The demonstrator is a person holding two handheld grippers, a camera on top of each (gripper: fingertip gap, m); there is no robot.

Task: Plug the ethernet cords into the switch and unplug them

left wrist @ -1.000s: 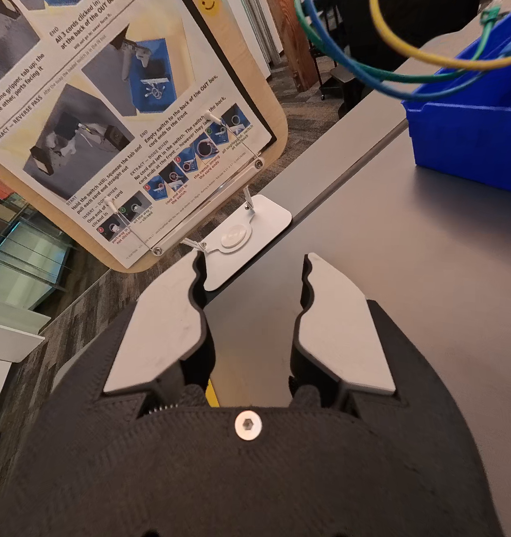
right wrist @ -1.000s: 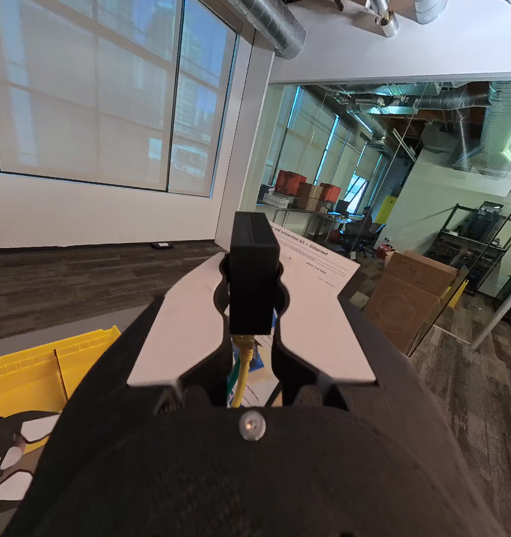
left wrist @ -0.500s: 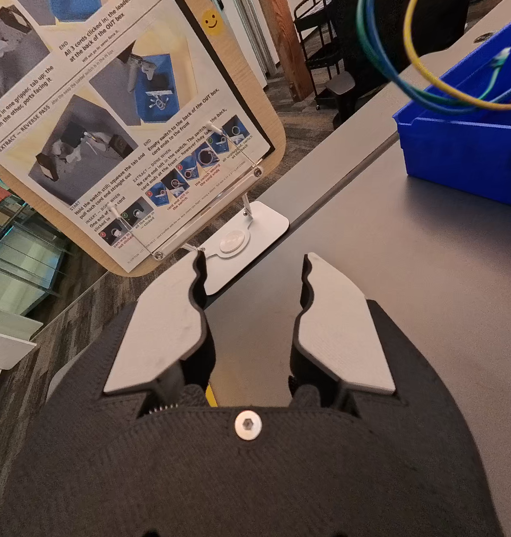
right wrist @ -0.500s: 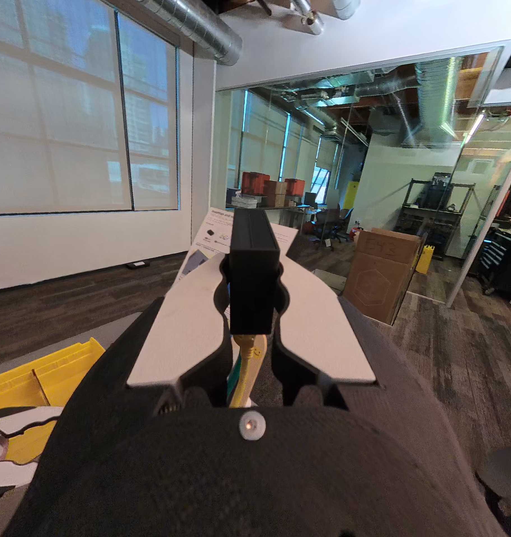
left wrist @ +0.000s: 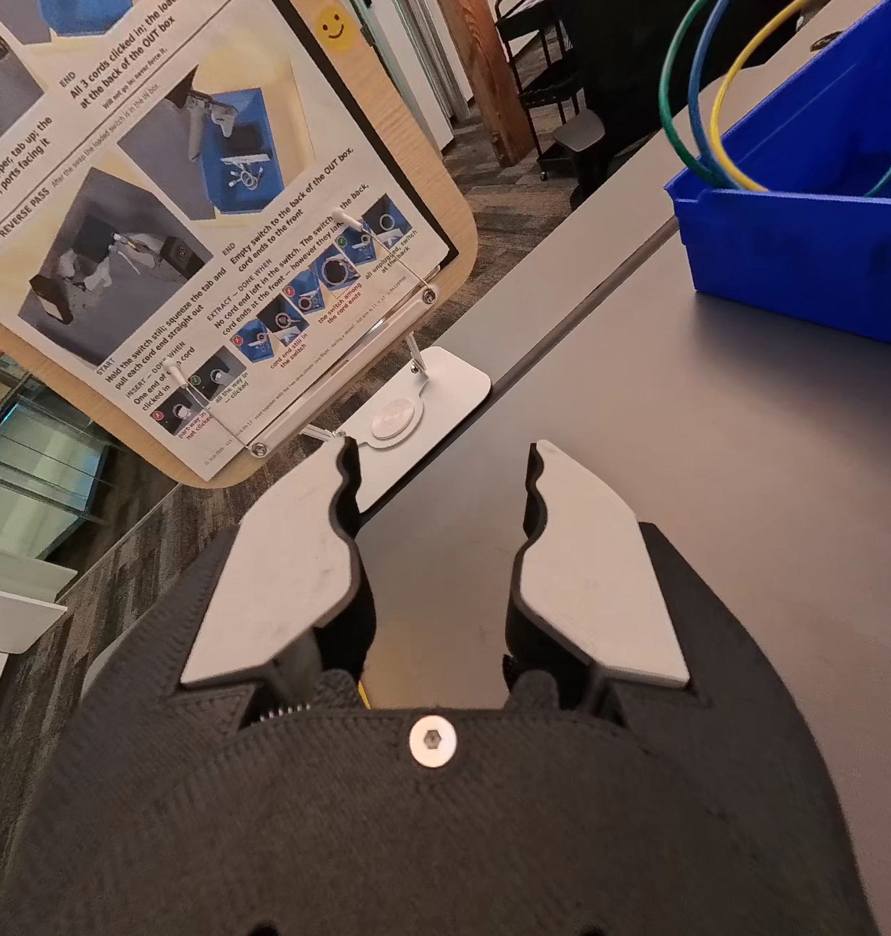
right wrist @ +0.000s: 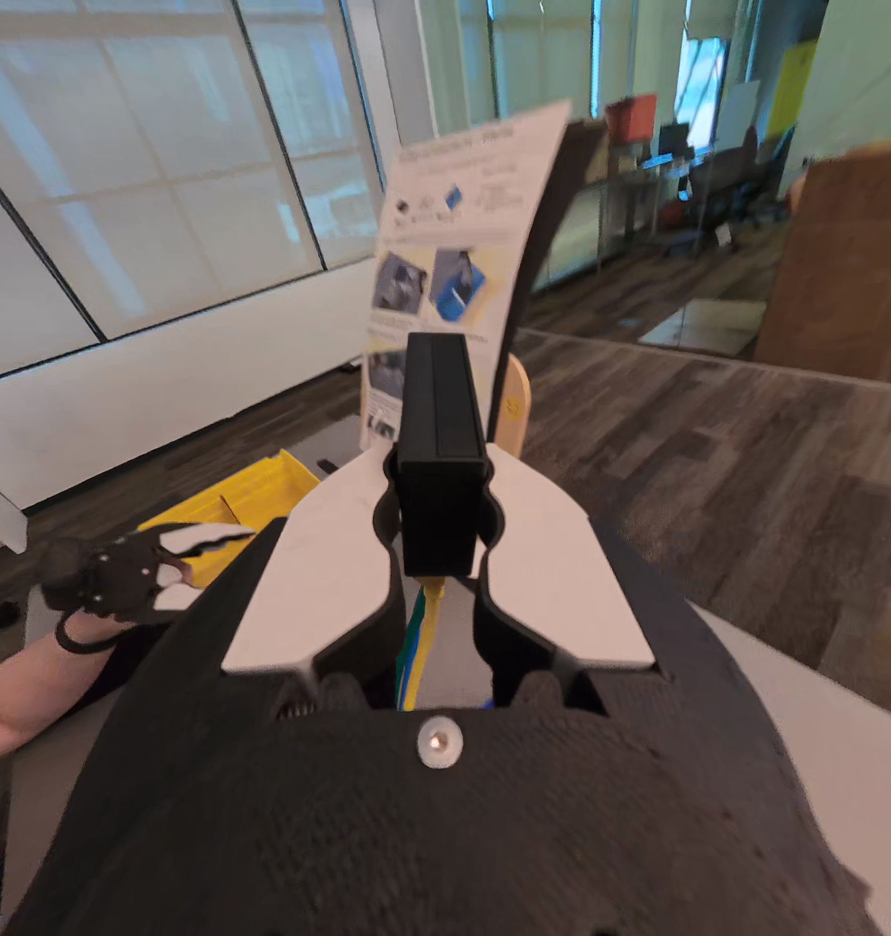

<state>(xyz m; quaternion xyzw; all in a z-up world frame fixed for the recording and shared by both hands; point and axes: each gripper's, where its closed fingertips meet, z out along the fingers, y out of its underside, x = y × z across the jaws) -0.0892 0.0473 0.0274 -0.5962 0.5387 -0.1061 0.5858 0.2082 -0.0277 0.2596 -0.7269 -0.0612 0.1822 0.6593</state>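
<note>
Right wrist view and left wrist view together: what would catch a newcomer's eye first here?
The black switch stands clamped upright in the right gripper, with yellow, green and blue cords hanging from its underside. In the left wrist view the left gripper is open and empty above the grey table, facing an instruction board on a stand at the table edge. At upper right the cords loop into a blue bin.

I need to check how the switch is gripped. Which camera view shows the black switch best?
The right wrist view. There the black switch sits centred, clamped between the right gripper fingers, with the yellow cord plugged into its near end. The left wrist view shows no switch, only the cords looping up out of the blue bin.
</note>
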